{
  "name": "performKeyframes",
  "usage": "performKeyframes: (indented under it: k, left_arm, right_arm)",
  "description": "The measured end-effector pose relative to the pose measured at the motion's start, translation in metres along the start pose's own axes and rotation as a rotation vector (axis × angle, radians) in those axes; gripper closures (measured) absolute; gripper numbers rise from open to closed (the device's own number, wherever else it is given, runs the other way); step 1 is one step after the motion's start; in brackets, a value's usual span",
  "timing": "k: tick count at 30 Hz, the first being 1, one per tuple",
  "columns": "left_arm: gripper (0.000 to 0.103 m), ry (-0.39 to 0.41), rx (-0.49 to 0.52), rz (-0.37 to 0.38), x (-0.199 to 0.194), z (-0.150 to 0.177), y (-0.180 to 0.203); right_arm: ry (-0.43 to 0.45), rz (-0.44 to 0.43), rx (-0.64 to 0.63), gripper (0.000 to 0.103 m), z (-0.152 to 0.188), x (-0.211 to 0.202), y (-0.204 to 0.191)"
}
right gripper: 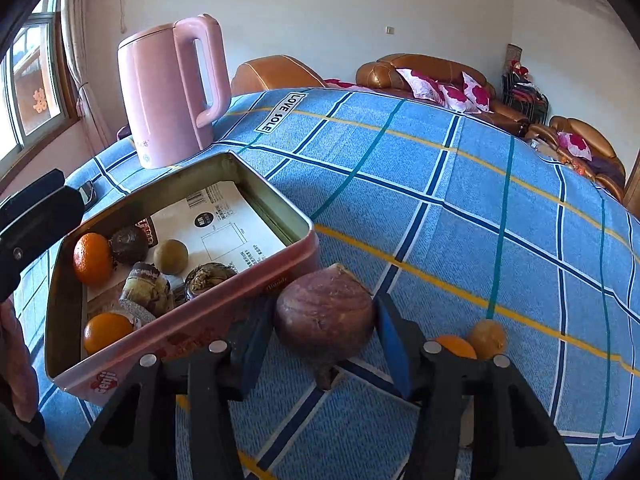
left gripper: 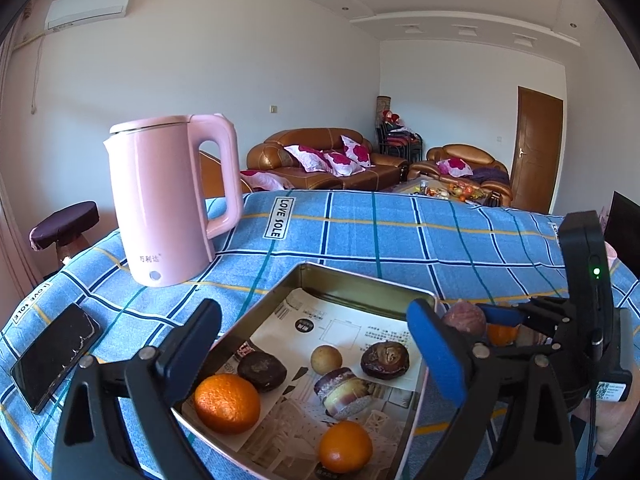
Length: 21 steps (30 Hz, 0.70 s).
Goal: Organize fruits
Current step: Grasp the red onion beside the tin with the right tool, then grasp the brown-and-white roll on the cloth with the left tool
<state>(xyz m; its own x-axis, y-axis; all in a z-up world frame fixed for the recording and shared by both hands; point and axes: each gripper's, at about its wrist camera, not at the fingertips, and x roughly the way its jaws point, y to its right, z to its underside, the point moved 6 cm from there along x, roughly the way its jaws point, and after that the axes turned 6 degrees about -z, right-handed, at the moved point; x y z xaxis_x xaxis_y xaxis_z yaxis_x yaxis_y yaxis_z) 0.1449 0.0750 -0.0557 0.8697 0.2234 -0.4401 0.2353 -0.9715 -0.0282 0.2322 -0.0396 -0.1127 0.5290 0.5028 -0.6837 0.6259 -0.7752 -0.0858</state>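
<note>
Fruits lie partly inside a rectangular pink metal tin [right gripper: 280, 276] and partly on the blue plaid tablecloth [right gripper: 460, 208] beside it. A dull purple-brown round fruit with a cut top [right gripper: 325, 312] sits between the blue pads of the right gripper [right gripper: 320, 332], just outside the tin's right wall; both pads meet its sides, so the claw is narrowed around it. Whether the fruit rests on the cloth or is lifted off it I cannot tell. Just to its right on the cloth lie a small orange [right gripper: 456, 346] and a tan round fruit [right gripper: 487, 338], touching each other, partly hidden behind the gripper's right finger.

Inside the tin, on a printed paper sheet [left gripper: 340, 328], sit an orange at the near left corner [left gripper: 227, 402], a second orange by the near edge [left gripper: 345, 446], a dark brown wrinkled fruit [left gripper: 262, 370], a small tan round fruit [left gripper: 326, 359], a halved brown fruit with a pale inside [left gripper: 385, 359] and a purple-skinned piece with cream flesh [left gripper: 346, 392].

Over the near end of the tin hangs the left gripper [left gripper: 312, 364], its claw spread wide and holding nothing.

A pink electric kettle [left gripper: 168, 200] stands toward the cloth's far left corner, and a black phone [left gripper: 54, 354] lies by the left edge.
</note>
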Motion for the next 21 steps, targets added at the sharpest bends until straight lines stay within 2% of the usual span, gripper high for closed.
performKeyframes:
  k: [4, 8, 11, 14, 21]
  left_arm:
    - [0.007, 0.007, 0.035, 0.028, -0.004, -0.004, 0.020]
    - [0.007, -0.003, 0.059, 0.074, -0.005, -0.005, 0.046]
    - [0.007, -0.018, 0.079, 0.112, -0.005, -0.004, 0.067]
    - [0.007, -0.032, 0.103, 0.145, -0.004, 0.001, 0.091]
    - [0.008, -0.096, 0.163, 0.197, 0.010, 0.020, 0.142]
  right_arm:
    - [0.123, 0.037, 0.014, 0.050, -0.003, -0.033, 0.002]
    - [0.221, 0.144, 0.046, 0.050, -0.001, -0.078, 0.025]
    - [0.235, 0.248, 0.068, 0.050, 0.011, -0.100, 0.051]
    - [0.235, 0.312, 0.127, 0.050, 0.027, -0.116, 0.081]
    - [0.230, 0.353, 0.226, 0.050, 0.053, -0.129, 0.117]
